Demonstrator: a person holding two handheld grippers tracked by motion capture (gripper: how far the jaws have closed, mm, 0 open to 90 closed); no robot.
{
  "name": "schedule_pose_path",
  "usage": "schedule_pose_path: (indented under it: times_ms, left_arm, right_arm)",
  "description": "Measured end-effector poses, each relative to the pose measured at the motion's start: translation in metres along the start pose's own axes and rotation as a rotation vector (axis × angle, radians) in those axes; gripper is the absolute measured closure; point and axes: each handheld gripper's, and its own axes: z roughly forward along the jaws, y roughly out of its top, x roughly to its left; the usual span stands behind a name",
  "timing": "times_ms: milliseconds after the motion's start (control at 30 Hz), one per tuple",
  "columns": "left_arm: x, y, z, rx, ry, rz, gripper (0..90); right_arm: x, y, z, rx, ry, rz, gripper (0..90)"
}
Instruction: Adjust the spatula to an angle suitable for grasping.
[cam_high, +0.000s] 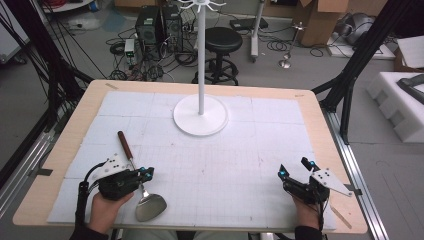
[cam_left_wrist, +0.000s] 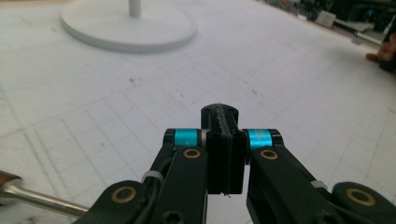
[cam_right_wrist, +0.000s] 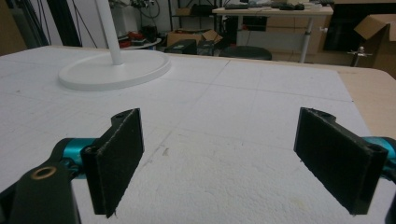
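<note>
A spatula lies on the white mat at the front left, its brown handle (cam_high: 125, 142) pointing away and its metal blade (cam_high: 150, 206) near the front edge. My left gripper (cam_high: 146, 172) sits just left of the spatula's shaft, held by a hand. In the left gripper view its jaws (cam_left_wrist: 219, 116) are pressed flat together with nothing between them, and the spatula's shaft (cam_left_wrist: 32, 198) lies apart at the lower left. My right gripper (cam_high: 295, 168) rests at the front right of the mat. Its jaws (cam_right_wrist: 233, 163) stand wide open over bare mat.
A white stand with a round base (cam_high: 200, 116) and a tall pole (cam_high: 201, 60) rises at the back middle of the mat (cam_high: 240, 165). Beyond the wooden table edge (cam_high: 200, 84) are a black stool (cam_high: 223, 40), cables and boxes. White foam blocks (cam_high: 400, 105) lie to the right.
</note>
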Motion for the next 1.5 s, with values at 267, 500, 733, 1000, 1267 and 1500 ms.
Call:
schedule_pose_path:
  times_ms: [267,500,733,1000,1267,1500]
  left_arm:
    - [0.006,-0.006,0.022,0.208,0.032,0.009,89.6]
    - [0.003,-0.010,0.028,0.284,-0.008,0.025,89.7]
    - [0.004,-0.009,0.019,0.330,0.005,0.059,89.7]
    - [0.003,-0.013,-0.002,0.379,0.041,0.101,89.8]
    - [0.017,-0.021,-0.028,0.368,0.123,0.057,89.8]
    - [0.032,-0.027,-0.052,0.376,0.175,0.025,89.7]
  right_arm:
    - [0.001,0.000,0.001,0.003,-0.007,-0.004,14.6]
    - [0.001,0.000,0.001,0.009,-0.005,-0.003,14.6]
    - [0.000,0.000,0.001,0.003,-0.006,-0.005,14.6]
    - [0.000,0.000,0.001,0.003,-0.003,-0.001,14.6]
    - [0.000,0.000,0.001,0.006,-0.004,-0.002,14.6]
    - [0.000,0.000,0.001,0.006,-0.005,0.001,14.6]
